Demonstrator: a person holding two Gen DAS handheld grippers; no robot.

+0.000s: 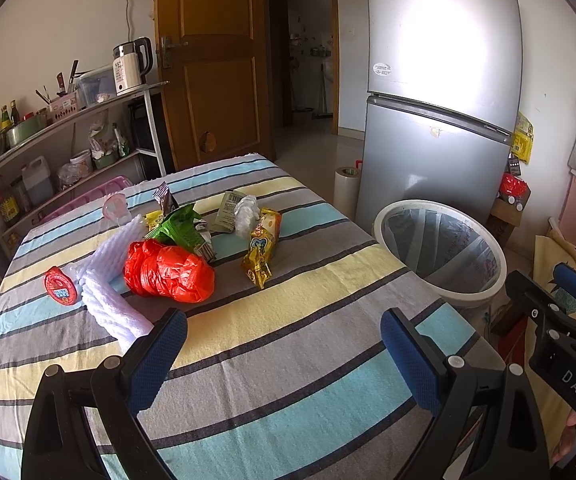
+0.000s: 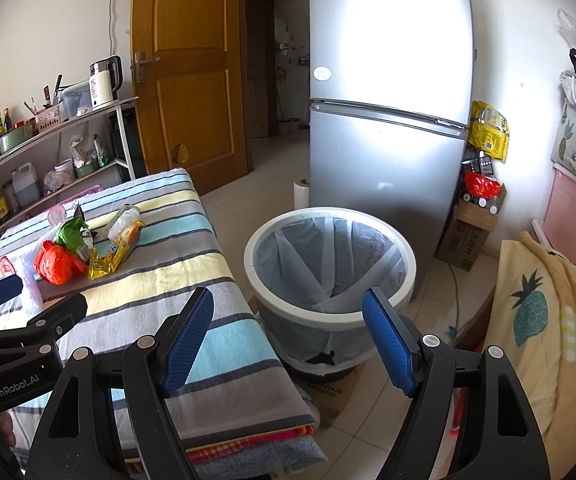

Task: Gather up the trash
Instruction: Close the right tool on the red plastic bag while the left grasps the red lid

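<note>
A silver fridge towers behind a white-rimmed bin lined with a clear bag, which stands on the floor straight ahead of the right gripper, its blue pads spread wide and holding nothing. Only the right wrist view shows the striped tablecloth edge and the folded layers beneath it; the left view shows the left gripper, likewise agape and empty, hovering over the cloth. Ahead and left of it lies the trash: white foam netting, a crumpled red plastic bag, a green wrapper and a yellow snack packet with its long axis running away from the tool.
</note>
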